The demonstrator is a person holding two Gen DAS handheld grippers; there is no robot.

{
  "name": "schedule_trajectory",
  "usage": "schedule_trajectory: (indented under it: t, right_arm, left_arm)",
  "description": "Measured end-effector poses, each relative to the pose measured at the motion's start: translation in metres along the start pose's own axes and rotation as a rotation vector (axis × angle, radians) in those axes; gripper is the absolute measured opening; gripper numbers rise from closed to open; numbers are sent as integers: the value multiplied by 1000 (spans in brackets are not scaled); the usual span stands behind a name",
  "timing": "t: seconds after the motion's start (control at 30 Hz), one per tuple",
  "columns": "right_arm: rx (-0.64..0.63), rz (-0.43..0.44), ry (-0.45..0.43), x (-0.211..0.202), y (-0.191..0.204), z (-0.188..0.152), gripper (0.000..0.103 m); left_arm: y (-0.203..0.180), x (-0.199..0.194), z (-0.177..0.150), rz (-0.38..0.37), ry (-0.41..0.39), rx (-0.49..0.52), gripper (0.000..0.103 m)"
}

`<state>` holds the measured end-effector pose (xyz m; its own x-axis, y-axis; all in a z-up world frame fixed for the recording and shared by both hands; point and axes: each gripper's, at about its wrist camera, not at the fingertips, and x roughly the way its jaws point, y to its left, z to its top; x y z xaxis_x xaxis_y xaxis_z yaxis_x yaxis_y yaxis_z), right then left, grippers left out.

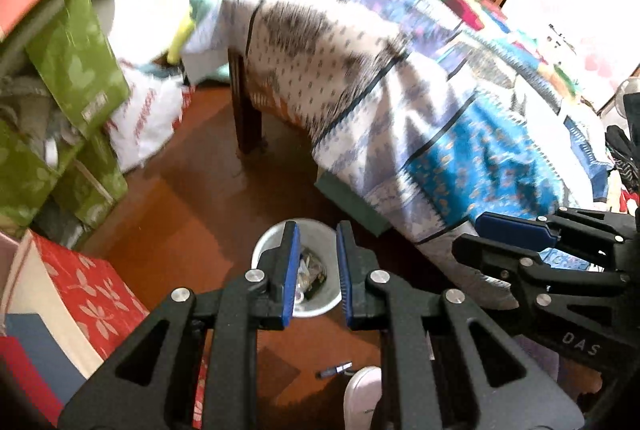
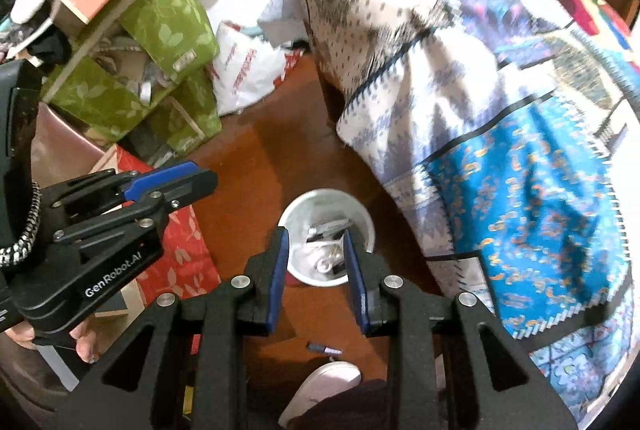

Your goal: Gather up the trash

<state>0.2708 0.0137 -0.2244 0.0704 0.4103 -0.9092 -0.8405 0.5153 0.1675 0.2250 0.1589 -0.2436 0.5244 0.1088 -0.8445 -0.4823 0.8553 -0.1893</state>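
Both grippers hang above the wood floor (image 1: 192,213), pointed down at one white bin (image 1: 316,306). Left gripper (image 1: 317,270): jaws spread, nothing between the pads; the bin shows through the gap. Right gripper (image 2: 314,266): jaws likewise spread and empty, bin (image 2: 364,226) again framed between the fingers.

Bin contents: crumpled wrappers and scraps, mixed and blurred, so no count possible. The bin stands on the floor just beside the hanging bedspread (image 1: 420,109), which lies at about 2 o'clock from it in both views.

Loose trash seen on the floor: one small dark stick-like item with a silvery end (image 1: 335,370), at 6 o'clock from the bin, near a pale shoe (image 1: 362,398). Right wrist view shows the same item (image 2: 323,349) just above that shoe (image 2: 320,390). What it is cannot be told.

Step, as judged: between picks. Both grippers are empty over the bin, so next target is probably the stick item.

Next move calls for: one gripper drawn back toward 6 o'clock and lowered nearly to the floor, jaws set across the item's short width, since it lies flat and is thin. Foot is close; approach from the bin side.

Counts: grippers 2; bin 1; loose floor item 1; shoe 1; green leaf-print boxes (image 2: 172,17) at 10 o'clock, at least 3; red leaf-print box (image 1: 96,294) 1; white plastic bag (image 2: 248,69) 1.
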Motion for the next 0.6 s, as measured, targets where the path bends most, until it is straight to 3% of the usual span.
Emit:
schedule_trajectory:
  t: [0.3, 0.6]
  right_arm:
    - [13, -79, -253, -102, 11, -20, 26]
    - [88, -202, -604, -230, 21, -66, 26]
  left_arm:
    - [-47, -103, 3, -45, -228, 96, 17]
    - [-95, -217, -17, -107, -490, 208, 32]
